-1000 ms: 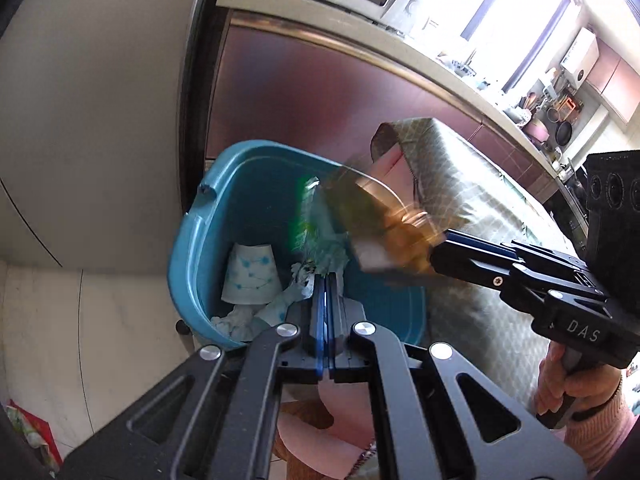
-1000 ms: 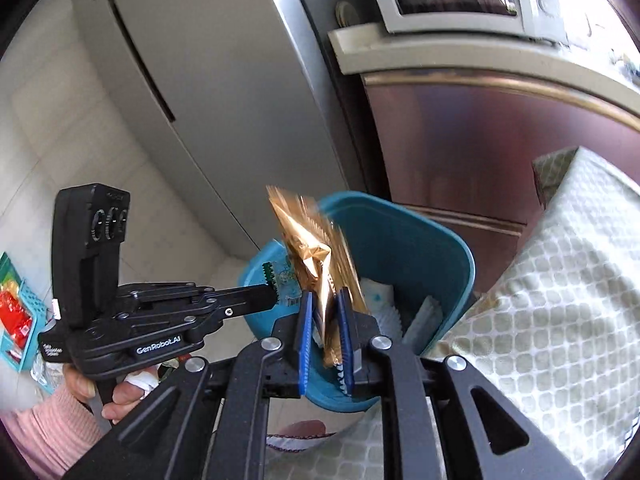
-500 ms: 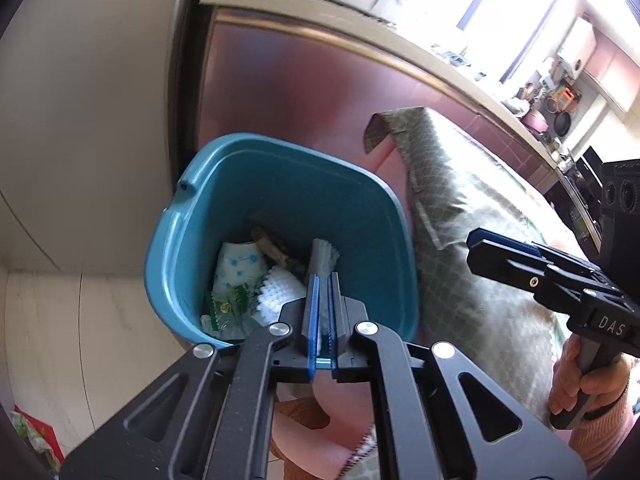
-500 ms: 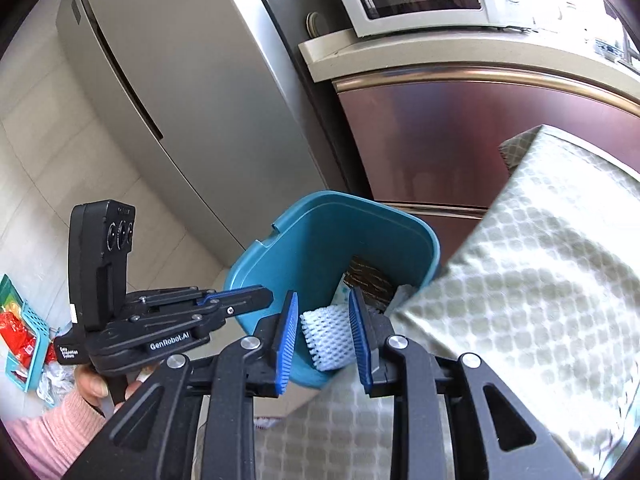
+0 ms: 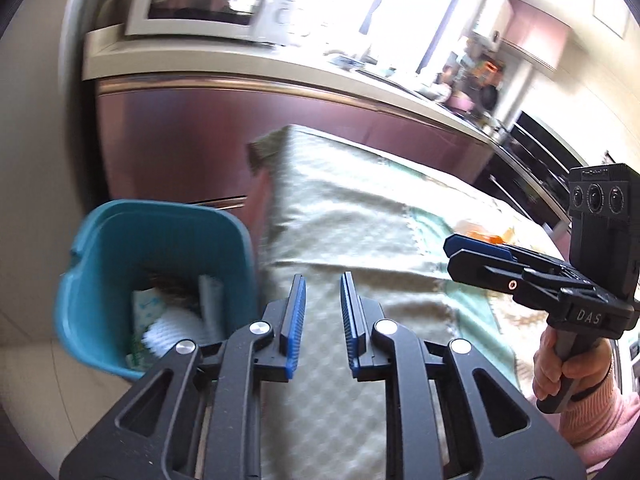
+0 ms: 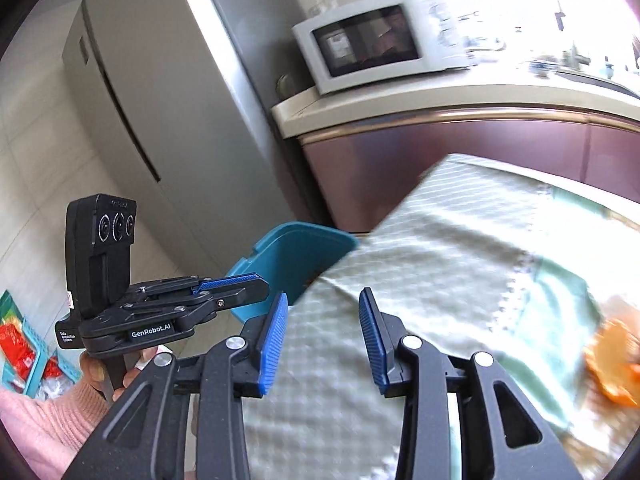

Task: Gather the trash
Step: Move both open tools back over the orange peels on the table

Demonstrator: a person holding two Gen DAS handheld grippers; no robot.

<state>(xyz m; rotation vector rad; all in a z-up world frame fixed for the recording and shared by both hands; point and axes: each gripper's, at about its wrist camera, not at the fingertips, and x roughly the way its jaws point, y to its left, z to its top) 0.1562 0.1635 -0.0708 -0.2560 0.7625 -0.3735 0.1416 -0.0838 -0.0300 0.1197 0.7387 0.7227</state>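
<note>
A teal trash bin stands on the floor at the table's corner and holds paper cups, white foam netting and wrappers. It also shows in the right wrist view. My left gripper is open and empty over the table's edge, right of the bin. My right gripper is open and empty above the tablecloth. An orange wrapper lies on the cloth at the far right, blurred; it also shows in the left wrist view.
A checked green tablecloth covers the table. A maroon cabinet with a white microwave stands behind it. A grey fridge is at the left. A basket with red packets sits on the floor.
Both grippers have let their wrappers fall into the bin and opened. Both have swung right, away from the bin and over the table.
</note>
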